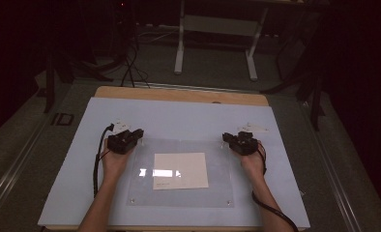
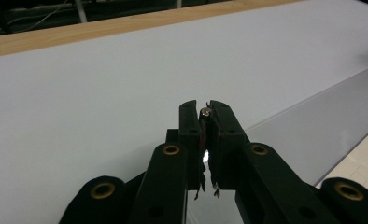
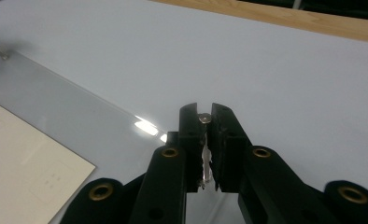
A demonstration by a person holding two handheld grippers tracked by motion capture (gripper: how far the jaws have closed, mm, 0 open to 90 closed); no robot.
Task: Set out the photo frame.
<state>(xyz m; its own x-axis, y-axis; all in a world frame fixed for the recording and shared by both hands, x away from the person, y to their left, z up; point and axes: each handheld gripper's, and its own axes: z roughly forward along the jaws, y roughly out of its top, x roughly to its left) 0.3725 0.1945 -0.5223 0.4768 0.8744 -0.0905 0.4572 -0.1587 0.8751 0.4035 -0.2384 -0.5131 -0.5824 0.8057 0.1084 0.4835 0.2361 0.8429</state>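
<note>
I've got the left tool [image 1: 139, 133] at the far left corner of the clear sheet [image 1: 217, 191], its jaws pinched almost together on a small metal screw [image 2: 205, 112] at their tips. Between my two hands the cream card [image 1: 181, 170] lies flat under that sheet, nearer me than both tools, on the pale blue worktop [image 1: 179, 116]. Over to the right tool [image 1: 226, 138] at the far right corner of the sheet: jaws just as tight, clamping a small metal pin [image 3: 203, 118], with the card off to its side
</note>
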